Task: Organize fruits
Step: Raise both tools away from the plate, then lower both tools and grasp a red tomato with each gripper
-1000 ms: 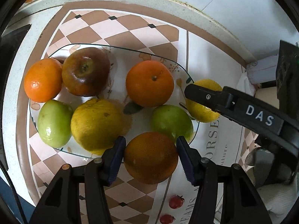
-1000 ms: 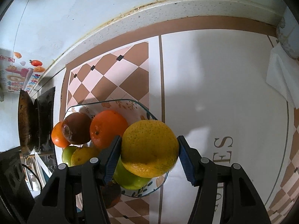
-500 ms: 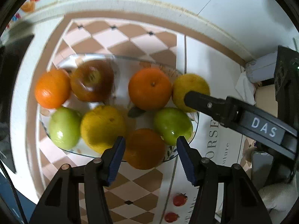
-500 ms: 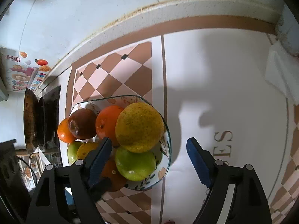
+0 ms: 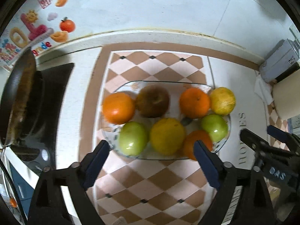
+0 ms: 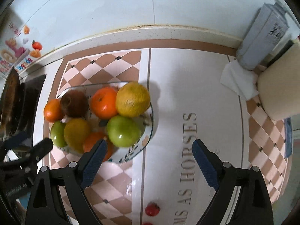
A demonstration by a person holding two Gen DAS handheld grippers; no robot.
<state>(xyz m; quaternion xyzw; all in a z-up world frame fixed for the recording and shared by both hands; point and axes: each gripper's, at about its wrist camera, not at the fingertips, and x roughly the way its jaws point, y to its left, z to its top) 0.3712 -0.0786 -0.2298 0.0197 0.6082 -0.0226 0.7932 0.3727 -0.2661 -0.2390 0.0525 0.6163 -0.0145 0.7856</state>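
Observation:
A glass plate (image 5: 161, 83) on the checkered counter holds several fruits: oranges (image 5: 118, 107), a dark red apple (image 5: 152, 101), green apples (image 5: 133, 138), a yellow citrus (image 5: 167, 136) and a yellow-green citrus (image 5: 222, 100) at its right rim. The plate also shows in the right wrist view (image 6: 148, 136), with the yellow citrus (image 6: 132, 99) on top. My left gripper (image 5: 151, 163) is open and empty, just in front of the plate. My right gripper (image 6: 149, 161) is open and empty, in front of the plate's right edge.
A dark pan (image 5: 17, 101) sits on a stove at the left. A grey carton (image 6: 262, 37), white paper (image 6: 238, 80) and a cream container (image 6: 279, 93) stand at the back right. The right gripper shows at the right edge of the left wrist view (image 5: 266, 142).
Both grippers opened and let go of their fruit, the orange and the yellow citrus, which now lie on the plate. Both grippers pulled back from the plate.

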